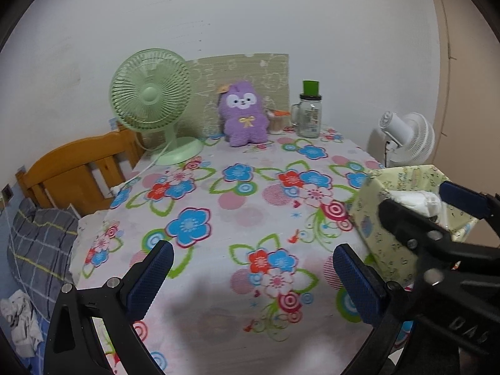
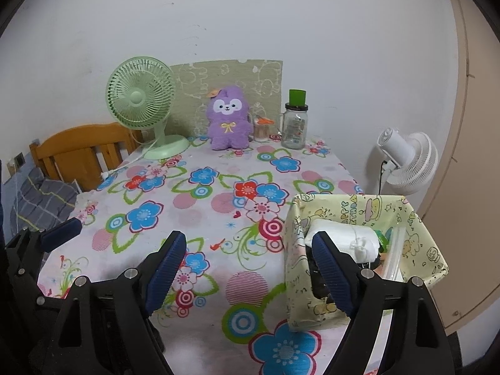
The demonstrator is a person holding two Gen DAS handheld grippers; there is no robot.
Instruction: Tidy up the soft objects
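Observation:
A purple plush toy sits upright at the far edge of the flowered table, against a patterned board. A yellow-green patterned box stands at the table's right side and holds a white rolled cloth and other items. My left gripper is open and empty over the near part of the table. My right gripper is open and empty, its right finger in front of the box's near-left corner. The right gripper also shows in the left wrist view, over the box.
A green desk fan stands at the back left. A glass jar with a green cup on it and a small container stand at the back right. A white fan is beyond the table. A wooden headboard is at the left.

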